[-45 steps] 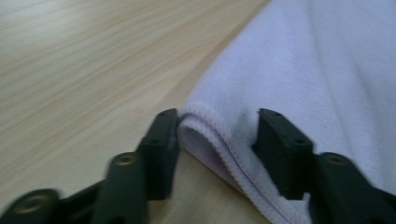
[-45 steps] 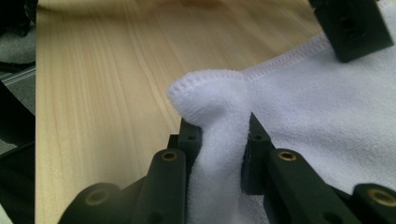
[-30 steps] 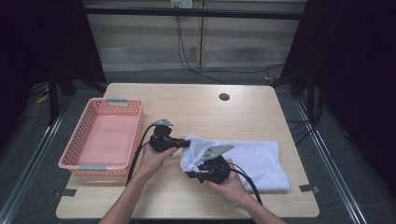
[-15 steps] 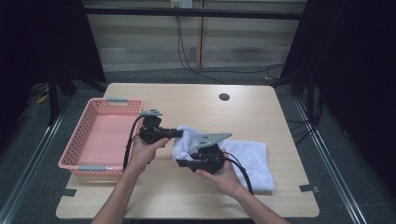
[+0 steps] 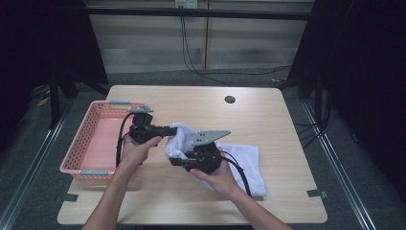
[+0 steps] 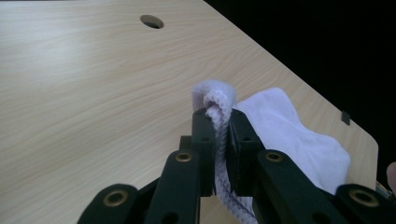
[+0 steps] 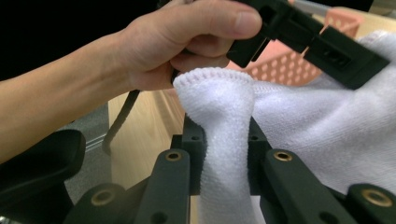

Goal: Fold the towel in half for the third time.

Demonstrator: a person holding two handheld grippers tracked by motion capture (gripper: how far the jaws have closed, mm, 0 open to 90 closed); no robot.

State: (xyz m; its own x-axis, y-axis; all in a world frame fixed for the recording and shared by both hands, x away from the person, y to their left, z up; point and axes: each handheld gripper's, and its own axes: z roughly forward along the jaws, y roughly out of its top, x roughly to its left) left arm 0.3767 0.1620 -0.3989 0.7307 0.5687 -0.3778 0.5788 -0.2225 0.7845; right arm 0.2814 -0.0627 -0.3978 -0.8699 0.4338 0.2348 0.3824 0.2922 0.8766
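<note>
White towel (image 5: 239,160), flat on the counter (image 5: 268,115) before, now has its near end lifted up, pinched tight by my left gripper (image 5: 173,130) and right gripper (image 5: 173,161), so I can probably fold it or move it to the pink basket (image 5: 79,148).

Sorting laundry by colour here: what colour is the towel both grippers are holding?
White, the towel shows best in the right gripper view.

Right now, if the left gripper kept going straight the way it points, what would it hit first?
Probably the right gripper: in the high view the left gripper, shut on the white towel, points across toward it, though depth is unclear.
</note>
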